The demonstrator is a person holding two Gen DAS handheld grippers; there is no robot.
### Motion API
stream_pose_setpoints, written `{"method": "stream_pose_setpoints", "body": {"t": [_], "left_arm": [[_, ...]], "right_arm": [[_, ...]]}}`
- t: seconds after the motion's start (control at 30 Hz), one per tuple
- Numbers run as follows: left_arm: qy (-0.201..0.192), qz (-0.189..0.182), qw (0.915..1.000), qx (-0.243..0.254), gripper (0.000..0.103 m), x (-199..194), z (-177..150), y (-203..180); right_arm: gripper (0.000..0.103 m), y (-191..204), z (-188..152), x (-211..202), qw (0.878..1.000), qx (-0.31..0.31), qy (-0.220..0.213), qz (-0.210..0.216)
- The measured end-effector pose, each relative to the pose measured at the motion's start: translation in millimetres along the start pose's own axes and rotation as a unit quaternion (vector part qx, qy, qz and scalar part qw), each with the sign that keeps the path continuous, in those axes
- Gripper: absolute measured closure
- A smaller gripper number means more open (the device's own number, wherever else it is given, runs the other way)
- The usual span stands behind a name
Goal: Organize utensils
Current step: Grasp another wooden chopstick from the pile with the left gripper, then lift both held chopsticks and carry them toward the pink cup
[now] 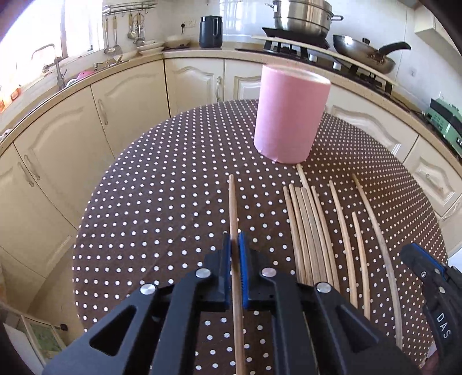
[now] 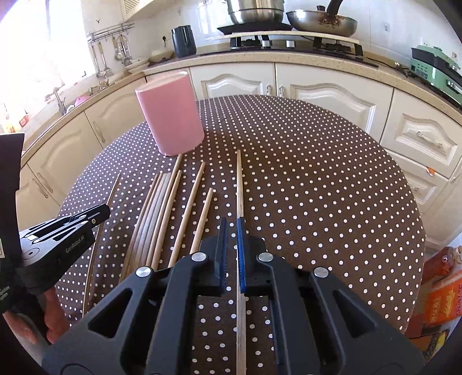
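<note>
a: judging by what lies on the table, it's barely begun. the left gripper (image 1: 234, 248) is clenched on one chopstick (image 1: 232, 202), lying along the line of its fingers, its tip toward the pink holder (image 1: 290, 115)

b: and the other hand?

a: the right gripper (image 2: 232, 230) has its jaws nearly closed around the rightmost chopstick (image 2: 239, 184); the stick lies against the blue pad on the right, with a thin gap on the other side, so i'd call it closing, not yet firmly gripping

b: anything in the holder yet?

a: i can't tell; neither view looks down into its mouth, and nothing pokes above the rim. the loose chopsticks (image 1: 306, 225) lie flat in a rough row between the two grippers, a tight bundle plus a few apart, one tip touching or nearly touching the holder's base. so nearly all of them are left to move, i'd say

b: what's the surface like?

a: a round table under a brown tablecloth (image 1: 161, 184) with white dots, holder standing upright near the far side. around it, a kitchen: cream cabinets (image 1: 190, 80), a sink under a bright window, ladles on a wall rail, a dark kettle (image 1: 210, 31), a steel pot (image 1: 301, 14) and a frying pan (image 1: 363, 54) on the stove, a green appliance (image 2: 436, 69) on the counter at right
</note>
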State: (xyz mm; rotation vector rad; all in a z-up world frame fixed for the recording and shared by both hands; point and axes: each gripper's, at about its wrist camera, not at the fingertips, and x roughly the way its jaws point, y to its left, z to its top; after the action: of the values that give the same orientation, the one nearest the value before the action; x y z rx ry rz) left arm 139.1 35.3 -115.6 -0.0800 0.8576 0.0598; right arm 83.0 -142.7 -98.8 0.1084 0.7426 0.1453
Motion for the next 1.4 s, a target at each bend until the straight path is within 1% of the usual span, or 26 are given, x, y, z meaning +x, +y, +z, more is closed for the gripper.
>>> {"method": "stream_pose_setpoints", "body": {"t": [0.27,0.37,0.43,0.47,0.5,0.53,0.57,0.6,0.7,0.77,0.8,0.83,0.87,0.93,0.97,1.0,1.03,1.17,1.27,1.3,1.4], "left_arm": [[-0.042,-0.014,0.9989,-0.015,0.096,-24.1,6.6,4.4],[-0.045,-0.015,0.9988,-0.016,0.096,-25.8,8.3,5.4],[-0.036,-0.023,0.9990,-0.016,0.096,-23.2,7.9,6.2],[-0.030,-0.028,0.9990,-0.015,0.096,-21.4,7.2,6.1],[-0.027,-0.030,0.9991,-0.014,0.096,-20.2,6.7,5.6],[-0.024,-0.030,0.9992,-0.012,0.096,-18.5,6.0,4.9],[-0.022,-0.029,0.9993,-0.010,0.096,-16.4,5.5,3.7],[-0.020,-0.028,0.9994,-0.008,0.096,-14.7,4.8,3.1],[-0.015,-0.031,0.9994,-0.004,0.096,-11.0,3.6,2.5],[-0.011,-0.033,0.9994,-0.002,0.096,-8.0,3.4,1.4],[-0.010,-0.033,0.9994,-0.001,0.096,-6.8,3.3,0.9],[-0.008,-0.034,0.9994,0.000,0.096,-5.4,3.3,0.7],[-0.007,-0.034,0.9994,0.000,0.096,-4.3,3.6,0.4],[-0.002,-0.037,0.9993,0.000,0.096,-1.2,4.1,-0.3],[0.001,-0.037,0.9993,-0.001,0.096,0.5,4.5,-0.3],[0.004,-0.038,0.9993,-0.001,0.096,2.5,4.6,-0.5],[0.006,-0.038,0.9993,-0.003,0.096,3.4,4.4,-0.1],[-0.006,-0.037,0.9993,-0.006,0.096,-0.7,4.5,2.0],[-0.015,-0.036,0.9991,-0.014,0.096,-5.6,6.4,5.6],[-0.021,-0.035,0.9990,-0.020,0.096,-7.9,7.3,7.1],[-0.040,-0.039,0.9981,-0.027,0.096,-15.2,9.5,8.8]], "right_arm": [[0.096,6.4,8.4,-6.7,1.000,-0.018,-0.019,-0.001],[0.096,8.0,9.6,-1.6,0.999,-0.029,-0.012,-0.015],[0.095,6.9,10.8,6.5,0.999,-0.034,0.005,-0.021],[0.090,6.3,11.6,12.5,0.999,-0.036,0.016,-0.025],[0.074,5.7,11.6,15.5,0.999,-0.037,0.020,-0.029],[0.061,5.2,11.6,19.7,0.998,-0.038,0.022,-0.037],[0.035,5.1,11.8,21.9,0.998,-0.040,0.018,-0.044],[0.034,4.5,11.1,22.0,0.998,-0.042,0.014,-0.048],[0.034,4.6,12.9,29.1,0.997,-0.050,0.018,-0.052],[0.034,4.4,13.4,37.7,0.996,-0.055,0.027,-0.066],[0.044,3.2,14.0,42.2,0.995,-0.052,0.038,-0.070],[0.058,-1.1,14.6,49.8,0.995,-0.043,0.059,-0.074],[0.072,-2.7,15.4,50.4,0.995,-0.041,0.059,-0.069],[0.074,-1.0,18.0,55.0,0.994,-0.055,0.060,-0.075],[0.079,-0.8,18.6,56.3,0.994,-0.053,0.061,-0.071],[0.092,-0.6,19.7,58.1,0.994,-0.051,0.060,-0.071],[0.096,-1.3,20.3,58.6,0.995,-0.047,0.059,-0.072],[0.097,-12.0,21.8,55.3,0.998,-0.010,0.062,-0.031],[0.097,-11.9,25.1,47.0,0.998,-0.008,0.049,-0.025],[0.097,-12.2,26.4,43.7,0.999,-0.006,0.043,-0.018],[0.097,-7.2,28.2,33.1,1.000,-0.007,0.026,-0.014]]}}
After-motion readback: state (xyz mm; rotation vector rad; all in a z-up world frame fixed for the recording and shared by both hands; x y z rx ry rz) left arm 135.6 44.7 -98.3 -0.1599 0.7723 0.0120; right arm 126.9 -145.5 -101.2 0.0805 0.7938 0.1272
